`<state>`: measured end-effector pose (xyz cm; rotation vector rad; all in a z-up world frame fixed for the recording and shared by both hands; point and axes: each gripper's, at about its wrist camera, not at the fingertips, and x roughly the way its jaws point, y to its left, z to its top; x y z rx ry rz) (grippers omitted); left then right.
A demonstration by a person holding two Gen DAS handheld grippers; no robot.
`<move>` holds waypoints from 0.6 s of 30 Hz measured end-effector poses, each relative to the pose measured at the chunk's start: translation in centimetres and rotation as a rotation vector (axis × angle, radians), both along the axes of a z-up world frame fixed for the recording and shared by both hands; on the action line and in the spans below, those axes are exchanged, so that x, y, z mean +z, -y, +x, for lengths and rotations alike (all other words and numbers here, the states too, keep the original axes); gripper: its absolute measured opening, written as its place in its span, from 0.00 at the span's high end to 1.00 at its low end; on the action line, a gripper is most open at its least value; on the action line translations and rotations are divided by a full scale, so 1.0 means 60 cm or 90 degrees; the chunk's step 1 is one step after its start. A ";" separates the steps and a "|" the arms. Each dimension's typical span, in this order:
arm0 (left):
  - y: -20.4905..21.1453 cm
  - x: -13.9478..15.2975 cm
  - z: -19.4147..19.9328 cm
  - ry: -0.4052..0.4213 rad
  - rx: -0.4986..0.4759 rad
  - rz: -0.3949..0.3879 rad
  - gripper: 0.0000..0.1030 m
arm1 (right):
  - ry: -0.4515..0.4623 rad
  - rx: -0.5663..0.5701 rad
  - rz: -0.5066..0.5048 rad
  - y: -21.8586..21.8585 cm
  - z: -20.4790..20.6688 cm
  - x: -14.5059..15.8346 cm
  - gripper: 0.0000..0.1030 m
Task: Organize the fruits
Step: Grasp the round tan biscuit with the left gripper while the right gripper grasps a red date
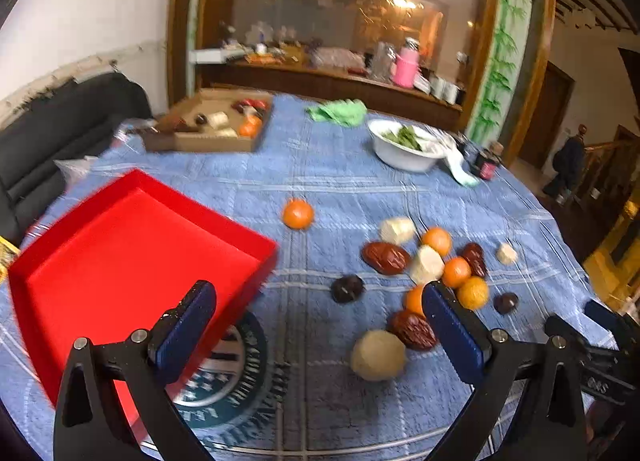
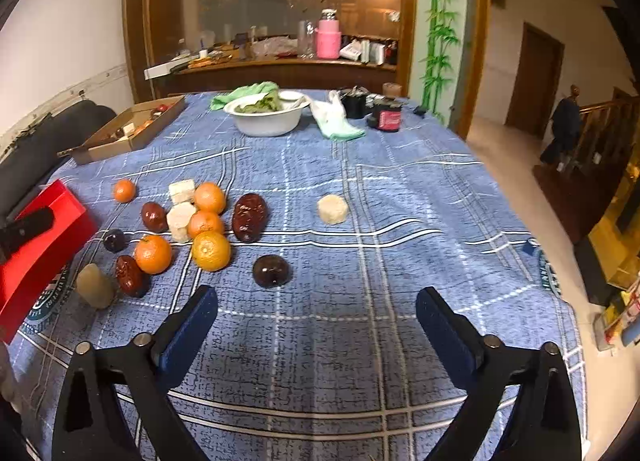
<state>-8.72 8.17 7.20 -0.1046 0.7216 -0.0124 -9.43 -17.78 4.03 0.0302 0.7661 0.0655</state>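
Right wrist: large date upright, lengthwise away

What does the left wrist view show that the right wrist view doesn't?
Only the left wrist view shows the inside of the red tray, which has nothing in it, and the right gripper at its edge. Only the right wrist view shows the bare stretch of blue tablecloth right of the fruit and the left gripper's finger by the tray. Both show the oranges, dates, white bowl and cardboard box.
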 end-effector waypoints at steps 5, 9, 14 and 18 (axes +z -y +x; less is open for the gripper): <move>0.032 -0.018 0.003 -0.018 -0.071 -0.005 0.11 | -0.038 0.044 0.032 -0.015 0.029 -0.009 0.14; 0.028 -0.033 0.009 -0.042 -0.093 -0.017 0.23 | -0.058 0.116 0.077 -0.048 0.033 -0.012 0.15; 0.018 -0.057 0.010 -0.078 -0.112 -0.024 0.49 | -0.076 0.207 0.095 -0.113 0.040 -0.015 0.21; 0.004 -0.066 0.003 -0.090 -0.121 -0.027 0.58 | -0.099 0.255 0.085 -0.163 0.057 -0.026 0.42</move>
